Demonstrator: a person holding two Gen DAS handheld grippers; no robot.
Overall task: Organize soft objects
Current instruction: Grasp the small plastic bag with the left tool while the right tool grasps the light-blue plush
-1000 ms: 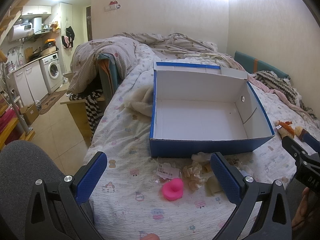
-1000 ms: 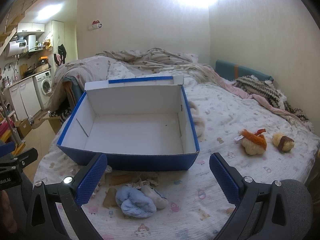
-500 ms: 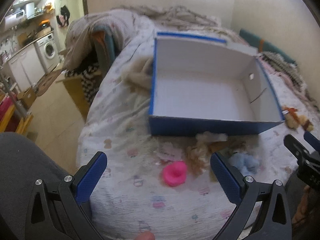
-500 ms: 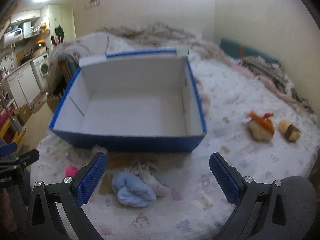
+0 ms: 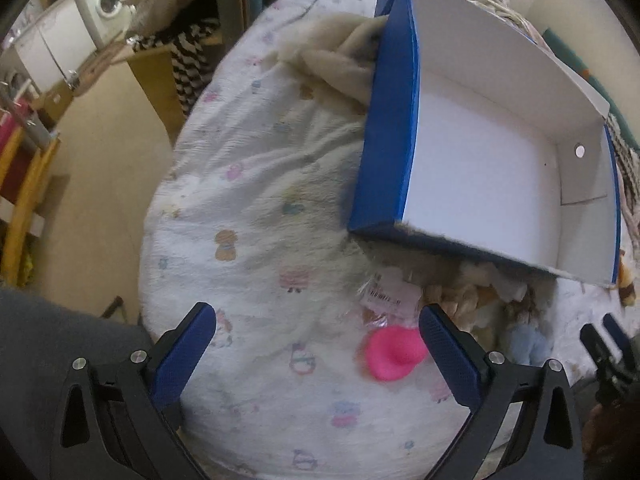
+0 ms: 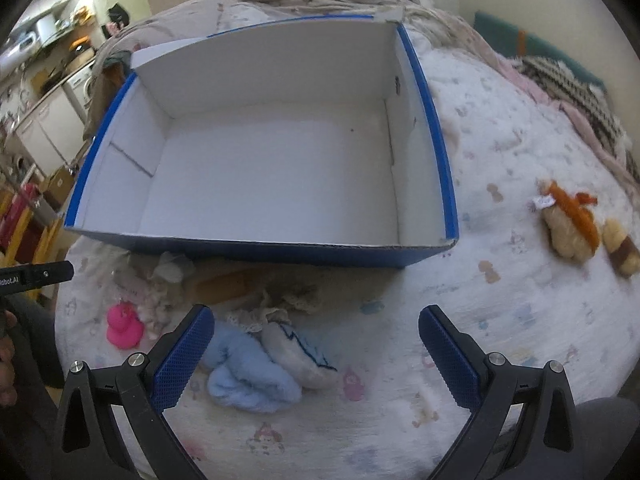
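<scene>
While both grippers hang over the near edge of the bed (image 6: 500,168), the left gripper (image 5: 318,354) and the right gripper (image 6: 314,354) each have their fingers spread wide and hold nothing. Nearest the right gripper lies a blue sock (image 6: 248,376), touching a white toy (image 6: 298,354) beside it. A pink duck (image 5: 394,354) sits just inside the left gripper's right finger (image 5: 450,360); in the right view the same duck (image 6: 124,326) lies left of the sock. Beyond these, a heap of beige plush (image 6: 224,284) rests against the front wall of the box (image 6: 256,250). The box, blue outside and white inside, holds nothing. To its right, well apart, lie an orange-scarfed plush (image 6: 570,218) and a brown-banded one (image 6: 620,248), touching. Behind the box's left wall a cream fleece (image 5: 340,68) is bunched up.

Compared with a second ago, both cameras have tilted downward and moved closer, so the walls above the bed have left view. Open sheet lies between the sock and the right-hand plushes; the bed's left edge drops to the floor (image 5: 96,184).
</scene>
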